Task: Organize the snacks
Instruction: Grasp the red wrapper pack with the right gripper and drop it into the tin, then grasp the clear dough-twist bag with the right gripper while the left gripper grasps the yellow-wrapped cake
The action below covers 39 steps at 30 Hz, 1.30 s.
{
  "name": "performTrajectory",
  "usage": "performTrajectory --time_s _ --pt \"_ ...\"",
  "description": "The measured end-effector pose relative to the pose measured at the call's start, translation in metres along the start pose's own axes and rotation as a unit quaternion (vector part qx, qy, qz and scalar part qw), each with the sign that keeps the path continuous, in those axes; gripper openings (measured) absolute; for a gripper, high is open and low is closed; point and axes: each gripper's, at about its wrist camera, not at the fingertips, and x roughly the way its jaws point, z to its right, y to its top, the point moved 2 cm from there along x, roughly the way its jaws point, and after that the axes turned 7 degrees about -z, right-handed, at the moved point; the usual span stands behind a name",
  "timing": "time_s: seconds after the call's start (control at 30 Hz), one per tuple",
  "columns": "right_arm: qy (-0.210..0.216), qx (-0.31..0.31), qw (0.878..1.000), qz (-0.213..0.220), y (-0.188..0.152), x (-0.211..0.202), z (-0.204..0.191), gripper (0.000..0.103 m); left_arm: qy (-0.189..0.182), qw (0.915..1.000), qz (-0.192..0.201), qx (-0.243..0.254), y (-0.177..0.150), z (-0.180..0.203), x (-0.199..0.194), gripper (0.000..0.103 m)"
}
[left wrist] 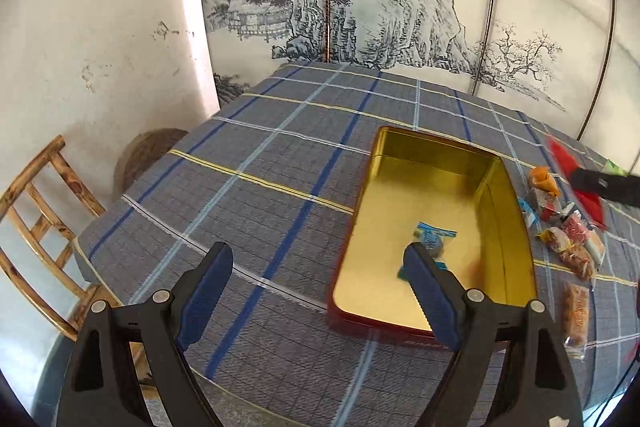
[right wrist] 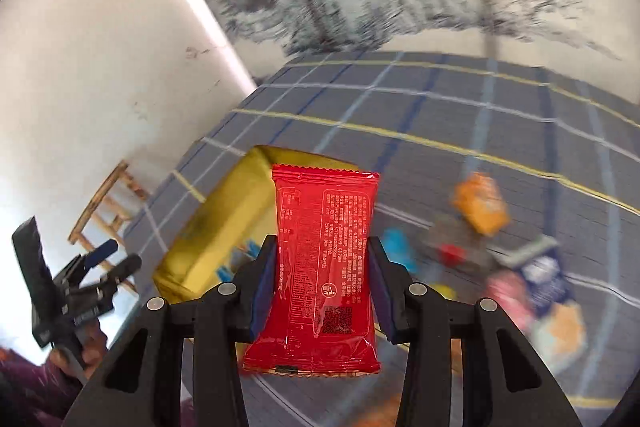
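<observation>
Above the tin point(right wrist: 224, 223), right gripper point(right wrist: 324, 281) clamps red packet point(right wrist: 326, 247), print unreadable; left gripper point(left wrist: 320, 267) gapes empty.

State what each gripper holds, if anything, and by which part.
The right gripper holds a red packet by its long side edges, about mid-length. The left gripper is open and holds nothing.
</observation>
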Motion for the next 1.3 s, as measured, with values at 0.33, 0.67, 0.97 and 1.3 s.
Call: performTrajectory --time_s 0.33,0.67,0.97,1.3 --pt "0.004 -0.005 0.994 -0.106 0.058 0.132 -0.055 0.044 0.007 0.9988 0.017 0.044 -0.008 -0.001 -0.006 0.085" --pt "0.052 0.051 0.997 -0.014 0.033 0.061 -0.038 0.054 -0.005 0.998 0.013 0.061 -0.015 0.001 -0.001 0.086" --pt "-0.123 0.115 0.985 -0.045 -0.129 -0.044 0.06 0.065 -0.037 0.9954 0.017 0.086 -0.02 0.024 -0.006 0.089" --pt "-0.143 0.121 0.981 -0.055 -0.141 -0.013 0.044 0.068 -0.046 0.9898 0.021 0.133 -0.033 0.063 -0.022 0.093"
